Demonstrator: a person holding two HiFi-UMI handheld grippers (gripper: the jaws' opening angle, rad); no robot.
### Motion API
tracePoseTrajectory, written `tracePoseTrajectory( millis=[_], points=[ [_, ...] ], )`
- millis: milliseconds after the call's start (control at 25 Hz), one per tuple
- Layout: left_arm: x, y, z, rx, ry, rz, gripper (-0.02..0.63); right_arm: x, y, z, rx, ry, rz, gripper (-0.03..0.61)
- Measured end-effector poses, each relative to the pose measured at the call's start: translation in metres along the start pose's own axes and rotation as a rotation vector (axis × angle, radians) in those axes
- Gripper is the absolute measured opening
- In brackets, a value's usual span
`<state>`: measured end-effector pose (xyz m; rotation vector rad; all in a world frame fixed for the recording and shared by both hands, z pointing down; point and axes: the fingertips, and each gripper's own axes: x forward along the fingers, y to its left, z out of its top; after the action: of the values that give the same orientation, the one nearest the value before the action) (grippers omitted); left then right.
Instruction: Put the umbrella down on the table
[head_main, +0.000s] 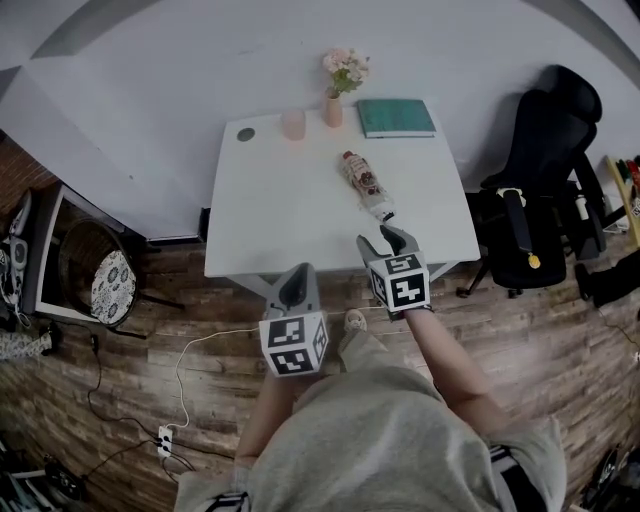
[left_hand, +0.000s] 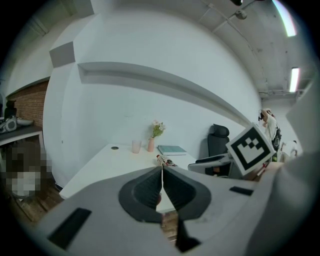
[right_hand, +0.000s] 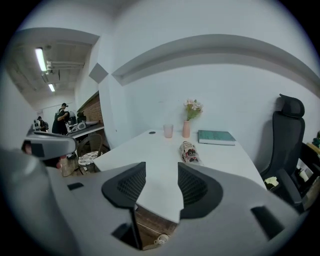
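The folded umbrella (head_main: 366, 184), in a patterned sleeve with a pale handle end, lies on the white table (head_main: 290, 225) right of its middle. It also shows small in the left gripper view as the umbrella (left_hand: 165, 161) and ahead of the jaws in the right gripper view as the umbrella (right_hand: 189, 151). My right gripper (head_main: 385, 238) hovers at the table's near edge just short of the handle end; its jaws stand open with nothing between them (right_hand: 161, 172). My left gripper (head_main: 297, 284) is off the table's front edge, jaws shut on nothing (left_hand: 162, 169).
At the table's far edge stand a pink cup (head_main: 292, 125), a vase with flowers (head_main: 333, 108) and a green book (head_main: 396, 117). A black office chair (head_main: 540, 190) stands to the right. A wire chair with a cushion (head_main: 100, 280) is at left. A cable and power strip (head_main: 165, 437) lie on the floor.
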<state>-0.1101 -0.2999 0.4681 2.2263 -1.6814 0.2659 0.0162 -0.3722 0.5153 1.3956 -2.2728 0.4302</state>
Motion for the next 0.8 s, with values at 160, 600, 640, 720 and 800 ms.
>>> tracePoseTrajectory(
  millis=[160, 600, 640, 720, 800],
  points=[
    [-0.023, -0.004, -0.011, 0.003, -0.002, -0.002, 0.009, -0.026, 0.016, -0.010, 0.001, -0.025, -0.002, 0.173],
    [-0.091, -0.010, -0.042, 0.007, 0.000, 0.003, 0.009, -0.103, 0.057, -0.036, 0.021, -0.090, -0.040, 0.066],
    [-0.096, -0.010, -0.044, 0.007, 0.000, 0.002, 0.009, -0.110, 0.061, -0.037, 0.023, -0.097, -0.042, 0.058],
    [-0.105, -0.011, -0.049, 0.005, 0.001, 0.001, 0.009, -0.122, 0.067, -0.039, 0.027, -0.111, -0.044, 0.041],
    [-0.114, -0.013, -0.053, 0.005, 0.002, -0.002, 0.009, -0.134, 0.073, -0.042, 0.029, -0.125, -0.047, 0.025]
  ],
)
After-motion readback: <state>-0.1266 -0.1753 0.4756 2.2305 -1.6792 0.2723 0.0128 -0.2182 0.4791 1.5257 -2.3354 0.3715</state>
